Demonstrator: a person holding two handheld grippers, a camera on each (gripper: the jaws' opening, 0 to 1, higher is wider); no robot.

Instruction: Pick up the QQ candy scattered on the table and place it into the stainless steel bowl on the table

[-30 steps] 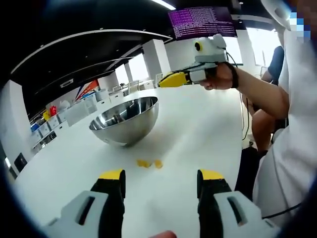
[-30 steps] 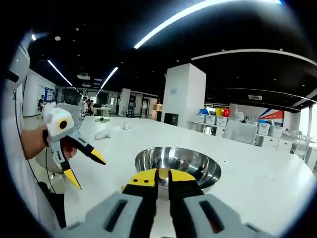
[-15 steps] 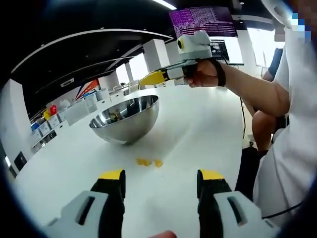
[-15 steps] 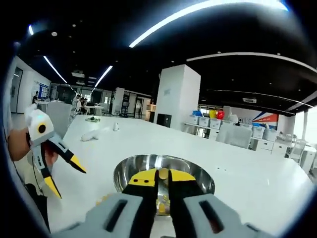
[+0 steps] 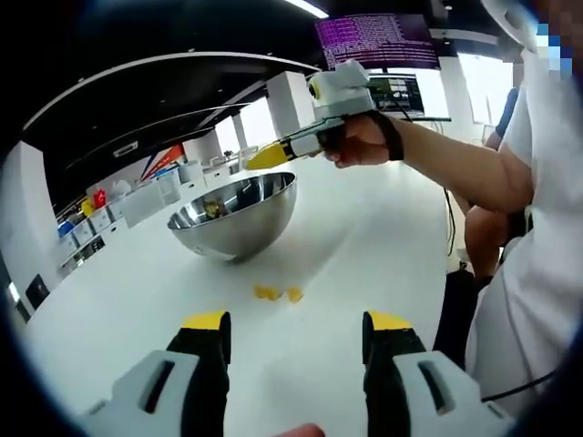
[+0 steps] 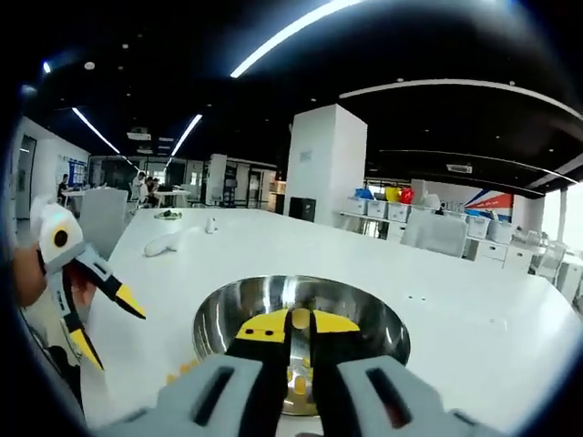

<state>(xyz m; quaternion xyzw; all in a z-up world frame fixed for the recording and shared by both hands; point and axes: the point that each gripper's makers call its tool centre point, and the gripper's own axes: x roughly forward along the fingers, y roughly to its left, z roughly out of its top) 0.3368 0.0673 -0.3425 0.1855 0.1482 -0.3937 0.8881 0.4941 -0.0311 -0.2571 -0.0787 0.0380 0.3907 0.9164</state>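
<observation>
So the right gripper is up over the stainless steel bowl, jaws pressed together on one piece of QQ candy — you can see the little yellow blob pinched right between the yellow tips in the right gripper view. From the left gripper view the same gripper hangs above the bowl's rim, held by a hand reaching in from the right.

A few yellow candies already sit down in the bowl, just under the closed tips.

The left gripper is spread wide and holding nothing, touching nothing as far as I can tell. Two loose candies on the table lie just ahead of its open jaws, between them and the bowl, close to the bowl's base. In the right gripper view the left gripper shows off to the left, also clearly open, near the table's edge — and a bit more yellow candy peeks out beside the bowl's left side.
</observation>
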